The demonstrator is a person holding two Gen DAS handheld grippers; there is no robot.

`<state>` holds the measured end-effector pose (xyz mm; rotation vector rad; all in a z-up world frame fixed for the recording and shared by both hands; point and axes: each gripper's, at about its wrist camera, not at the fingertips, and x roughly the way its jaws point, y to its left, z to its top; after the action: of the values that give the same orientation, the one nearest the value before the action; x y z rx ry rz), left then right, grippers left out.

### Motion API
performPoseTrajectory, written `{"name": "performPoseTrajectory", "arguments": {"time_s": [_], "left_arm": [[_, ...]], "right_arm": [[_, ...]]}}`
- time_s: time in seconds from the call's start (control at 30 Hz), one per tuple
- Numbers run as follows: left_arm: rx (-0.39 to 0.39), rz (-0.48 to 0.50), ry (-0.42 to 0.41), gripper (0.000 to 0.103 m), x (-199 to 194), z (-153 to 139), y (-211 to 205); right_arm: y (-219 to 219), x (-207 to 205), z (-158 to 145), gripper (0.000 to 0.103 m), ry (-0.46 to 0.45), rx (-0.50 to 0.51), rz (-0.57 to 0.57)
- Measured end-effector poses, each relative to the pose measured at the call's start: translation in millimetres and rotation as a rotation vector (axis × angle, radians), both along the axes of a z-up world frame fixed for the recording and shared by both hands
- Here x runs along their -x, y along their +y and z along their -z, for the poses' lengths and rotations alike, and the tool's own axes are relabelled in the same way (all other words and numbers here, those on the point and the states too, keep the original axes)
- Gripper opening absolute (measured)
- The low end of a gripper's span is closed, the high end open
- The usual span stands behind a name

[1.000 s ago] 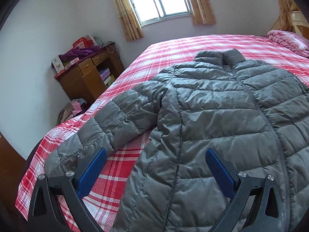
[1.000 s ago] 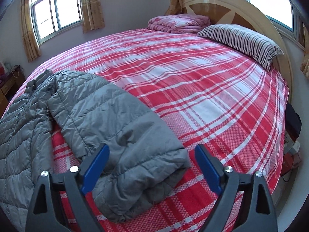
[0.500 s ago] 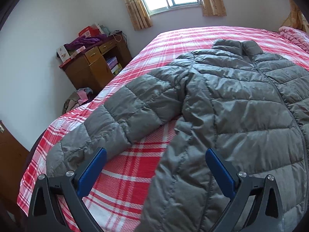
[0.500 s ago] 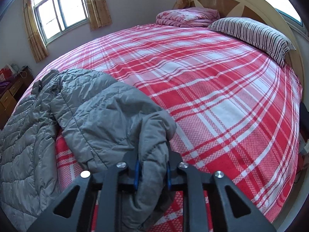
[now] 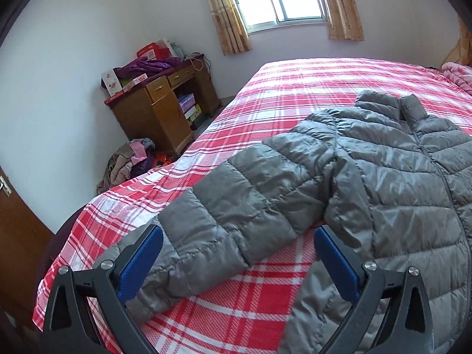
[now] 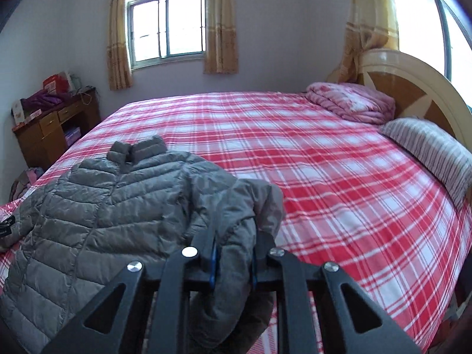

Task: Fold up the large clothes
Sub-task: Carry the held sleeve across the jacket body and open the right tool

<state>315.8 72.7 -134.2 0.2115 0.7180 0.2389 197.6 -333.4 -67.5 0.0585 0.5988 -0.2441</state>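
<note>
A grey quilted puffer jacket (image 5: 398, 183) lies front up on the red plaid bed (image 5: 309, 94), collar toward the window. Its one sleeve (image 5: 230, 215) stretches toward the bed's near edge. My left gripper (image 5: 236, 265) is open, its blue pads on either side of that sleeve's cuff end, not closed on it. In the right wrist view my right gripper (image 6: 233, 262) is shut on the jacket's other sleeve (image 6: 244, 215), lifted and bunched over the jacket body (image 6: 97, 215).
A wooden desk (image 5: 159, 115) with boxes and clothes stands by the wall left of the bed. A clothes pile (image 5: 126, 162) lies on the floor. A striped pillow (image 6: 427, 150), pink folded quilt (image 6: 351, 103) and headboard (image 6: 413, 88) are at the bed's right.
My right gripper closed on the sleeve end and lifted it toward the jacket body. My left gripper swung left, bringing the other sleeve between its open fingers.
</note>
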Motion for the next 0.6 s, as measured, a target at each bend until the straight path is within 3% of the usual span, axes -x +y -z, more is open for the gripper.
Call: {"name": "performPoseTrajectory", "arguments": {"time_s": [0.27, 0.6], "left_arm": [[0.008, -0.037, 0.027, 0.102, -20, 17, 17], [0.0, -0.072, 0.028, 0.102, -32, 26, 34]], "right_arm": [[95, -77, 15, 0.017, 0.041, 0.062, -0.181], [209, -140, 63, 0.017, 0.118, 0.119, -0.371]]}}
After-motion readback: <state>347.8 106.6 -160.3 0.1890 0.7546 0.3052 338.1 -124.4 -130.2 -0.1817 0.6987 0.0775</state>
